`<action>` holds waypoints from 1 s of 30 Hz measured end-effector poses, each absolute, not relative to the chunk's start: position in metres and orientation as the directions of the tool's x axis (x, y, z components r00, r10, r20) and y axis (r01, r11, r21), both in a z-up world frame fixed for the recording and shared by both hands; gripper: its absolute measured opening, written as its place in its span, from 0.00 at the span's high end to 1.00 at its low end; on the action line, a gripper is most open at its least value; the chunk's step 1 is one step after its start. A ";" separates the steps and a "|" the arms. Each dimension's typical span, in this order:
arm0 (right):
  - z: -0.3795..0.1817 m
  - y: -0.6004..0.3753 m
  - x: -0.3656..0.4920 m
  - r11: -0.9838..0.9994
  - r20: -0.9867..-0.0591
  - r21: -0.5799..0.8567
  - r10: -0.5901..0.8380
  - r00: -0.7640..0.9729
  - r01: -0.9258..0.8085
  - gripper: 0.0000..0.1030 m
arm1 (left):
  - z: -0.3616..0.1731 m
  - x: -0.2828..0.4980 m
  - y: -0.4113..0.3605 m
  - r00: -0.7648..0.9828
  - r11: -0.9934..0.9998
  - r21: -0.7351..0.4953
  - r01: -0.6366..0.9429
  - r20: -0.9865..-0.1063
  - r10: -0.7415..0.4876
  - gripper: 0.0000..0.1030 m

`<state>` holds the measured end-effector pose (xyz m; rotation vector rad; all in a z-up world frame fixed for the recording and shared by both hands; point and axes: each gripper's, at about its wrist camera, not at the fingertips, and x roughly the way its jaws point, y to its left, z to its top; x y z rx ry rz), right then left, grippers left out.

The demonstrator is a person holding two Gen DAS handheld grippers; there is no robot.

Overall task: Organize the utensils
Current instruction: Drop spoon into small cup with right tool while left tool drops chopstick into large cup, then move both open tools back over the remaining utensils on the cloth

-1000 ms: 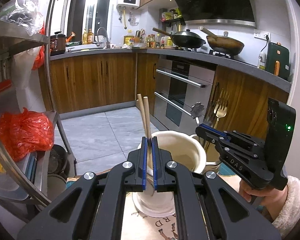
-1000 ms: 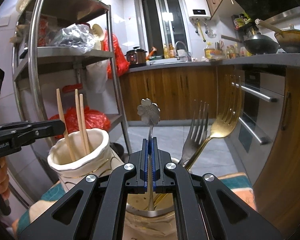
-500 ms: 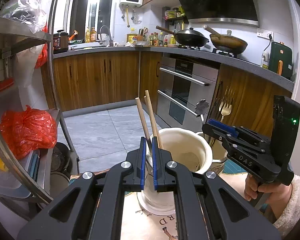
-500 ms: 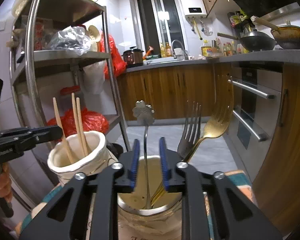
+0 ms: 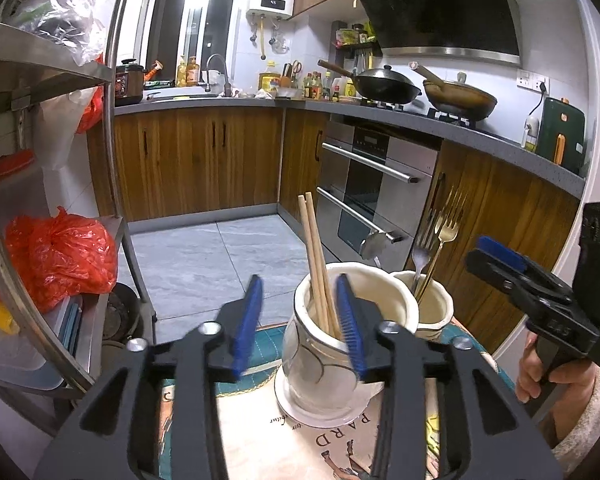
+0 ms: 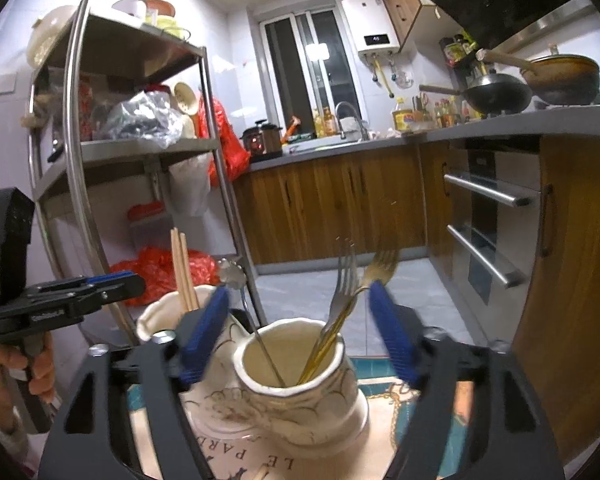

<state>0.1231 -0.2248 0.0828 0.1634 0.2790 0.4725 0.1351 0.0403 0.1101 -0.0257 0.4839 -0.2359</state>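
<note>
Two cream ceramic jars stood touching on a printed mat [image 6: 240, 456]. The chopstick jar [image 5: 340, 360] held two wooden chopsticks [image 5: 318, 264]; just beside it the fork jar [image 6: 300, 392] held a silver fork [image 6: 346, 280], gold fork [image 6: 380, 272] and flower-topped spoon [image 6: 232, 276]. Left gripper [image 5: 302, 322] and right gripper [image 6: 296, 332] had just been opening — both released, nothing clamped. Jars looked heavy, breakable; utensils stiff, light, slick — best pinched mid-shaft.

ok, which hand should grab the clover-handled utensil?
Right. Right tongs, just opened, flank the fork jar holding that clover-handled utensil; left tongs, also just opened, sit at the chopstick jar.
</note>
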 end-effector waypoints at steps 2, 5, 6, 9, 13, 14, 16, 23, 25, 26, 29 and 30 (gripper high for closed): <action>0.086 -0.232 0.117 0.882 -0.217 0.221 0.461 0.860 -0.417 0.21 | 0.113 0.130 0.041 0.864 0.974 -0.081 0.214 -0.449 -0.227 0.48; 0.089 -0.240 0.107 0.887 -0.217 0.221 0.450 0.866 -0.406 0.14 | 0.118 0.121 0.044 0.877 0.976 -0.083 0.200 -0.429 -0.216 0.32; 0.090 -0.243 0.103 0.889 -0.217 0.222 0.445 0.869 -0.400 0.09 | 0.120 0.116 0.045 0.884 0.978 -0.085 0.192 -0.419 -0.210 0.25; 0.094 -0.250 0.092 0.897 -0.212 0.214 0.430 0.878 -0.387 0.06 | 0.127 0.104 0.047 0.899 0.981 -0.083 0.178 -0.392 -0.196 0.12; 0.097 -0.259 0.076 0.914 -0.224 0.187 0.397 0.890 -0.361 0.05 | 0.133 0.088 0.051 0.916 0.986 -0.081 0.148 -0.364 -0.167 0.06; 0.098 -0.260 0.074 0.916 -0.227 0.184 0.392 0.891 -0.356 0.05 | 0.133 0.084 0.052 0.916 0.986 -0.083 0.147 -0.365 -0.167 0.06; 0.098 -0.265 0.068 0.923 -0.234 0.177 0.377 0.896 -0.342 0.05 | 0.132 0.078 0.053 0.916 0.987 -0.077 0.141 -0.367 -0.160 0.06; 0.094 -0.276 0.053 0.940 -0.286 0.157 0.335 0.898 -0.301 0.05 | 0.121 0.056 0.045 0.909 0.988 -0.024 0.151 -0.390 -0.148 0.06; 0.091 -0.278 0.049 0.945 -0.306 0.147 0.325 0.895 -0.293 0.05 | 0.118 0.050 0.042 0.904 0.987 -0.014 0.161 -0.398 -0.153 0.06; 0.090 -0.279 0.048 0.946 -0.312 0.144 0.322 0.894 -0.290 0.05 | 0.116 0.048 0.041 0.902 0.986 -0.012 0.164 -0.403 -0.154 0.06; 0.087 -0.282 0.043 0.949 -0.331 0.137 0.315 0.889 -0.284 0.05 | 0.110 0.042 0.038 0.892 0.984 -0.016 0.178 -0.420 -0.169 0.06; 0.086 -0.282 0.041 0.949 -0.335 0.135 0.313 0.889 -0.284 0.05 | 0.107 0.040 0.037 0.888 0.983 -0.015 0.182 -0.427 -0.171 0.06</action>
